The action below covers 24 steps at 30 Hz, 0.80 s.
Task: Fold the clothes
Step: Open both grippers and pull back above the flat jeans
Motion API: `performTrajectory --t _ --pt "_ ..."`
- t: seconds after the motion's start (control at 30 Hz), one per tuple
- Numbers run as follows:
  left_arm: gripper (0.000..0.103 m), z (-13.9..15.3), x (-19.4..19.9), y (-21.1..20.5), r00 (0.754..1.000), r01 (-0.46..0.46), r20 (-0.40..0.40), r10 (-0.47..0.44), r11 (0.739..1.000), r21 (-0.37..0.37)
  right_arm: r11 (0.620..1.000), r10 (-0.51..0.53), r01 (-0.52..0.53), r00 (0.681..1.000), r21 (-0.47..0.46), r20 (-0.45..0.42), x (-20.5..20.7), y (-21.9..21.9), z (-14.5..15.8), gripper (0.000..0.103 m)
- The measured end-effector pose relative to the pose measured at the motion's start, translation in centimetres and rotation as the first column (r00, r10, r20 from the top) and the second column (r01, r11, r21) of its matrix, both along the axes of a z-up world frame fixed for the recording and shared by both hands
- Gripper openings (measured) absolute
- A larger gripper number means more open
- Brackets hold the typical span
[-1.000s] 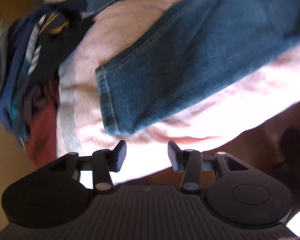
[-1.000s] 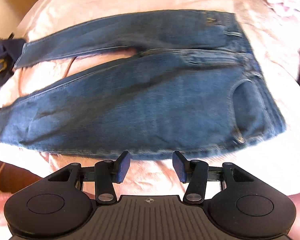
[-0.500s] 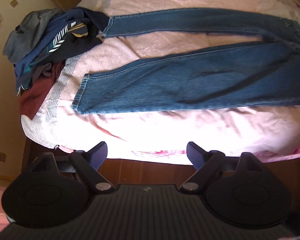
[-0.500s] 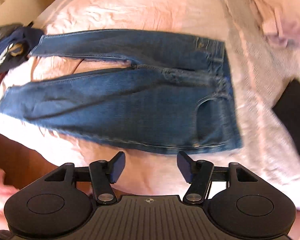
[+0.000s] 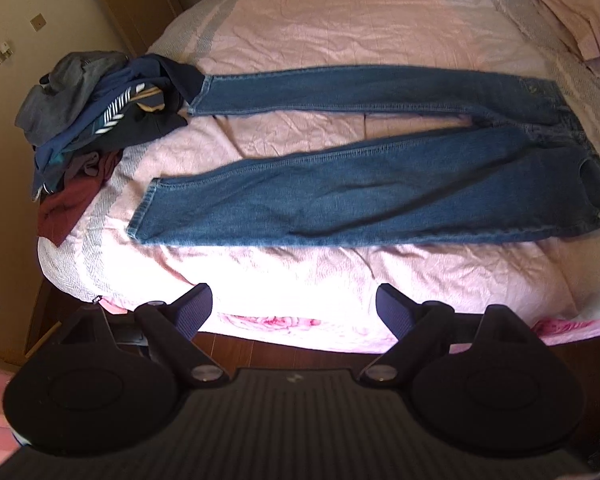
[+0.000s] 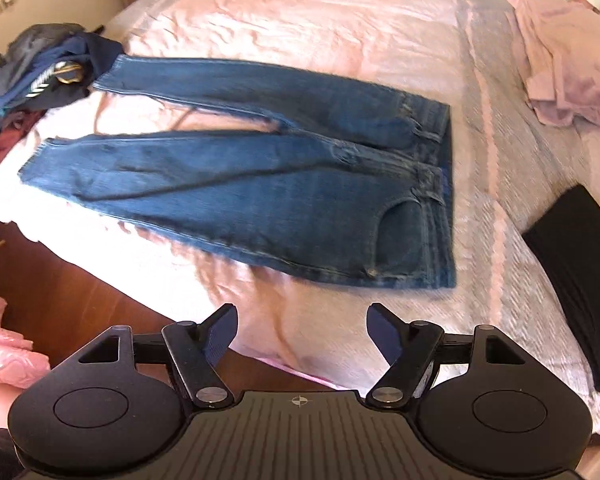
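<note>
A pair of blue jeans (image 5: 360,196) lies flat across the pink bed (image 5: 340,24), legs spread apart toward the left, waistband at the right. The same jeans (image 6: 260,184) fill the middle of the right wrist view. My left gripper (image 5: 294,310) hangs above the bed's near edge, well back from the jeans, jaws wide open and empty. My right gripper (image 6: 302,330) also hovers over the near edge, below the waistband end; its jaws are still opening, with nothing between them.
A heap of dark clothes (image 5: 96,120) sits at the bed's left end, touching the far leg's hem. Pink folded cloth (image 6: 560,92) lies at the far right. A black folded item (image 6: 576,272) rests on the bed's right side. Wooden floor (image 6: 80,300) shows below the bed.
Both grippers pulled back and up from the jeans, so the whole garment now shows. Both sets of jaws went from narrow to wide open. The jeans stay flat on the bed.
</note>
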<state>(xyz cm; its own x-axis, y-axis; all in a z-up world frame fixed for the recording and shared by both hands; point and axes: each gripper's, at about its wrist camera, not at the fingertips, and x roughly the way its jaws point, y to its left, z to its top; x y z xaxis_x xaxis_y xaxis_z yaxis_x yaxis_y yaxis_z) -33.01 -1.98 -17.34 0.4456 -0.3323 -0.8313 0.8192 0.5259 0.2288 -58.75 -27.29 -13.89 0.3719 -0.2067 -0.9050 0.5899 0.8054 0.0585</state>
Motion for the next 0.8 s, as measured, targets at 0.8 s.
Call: performTrajectory --t 0.8 --pt "0.087 0.7 0.9 1.9 0.999 -0.053 0.001 0.053 0.999 -0.014 0.994 0.109 -0.109 0.994 -0.025 0.002 4.0 1.9 0.0 0.075"
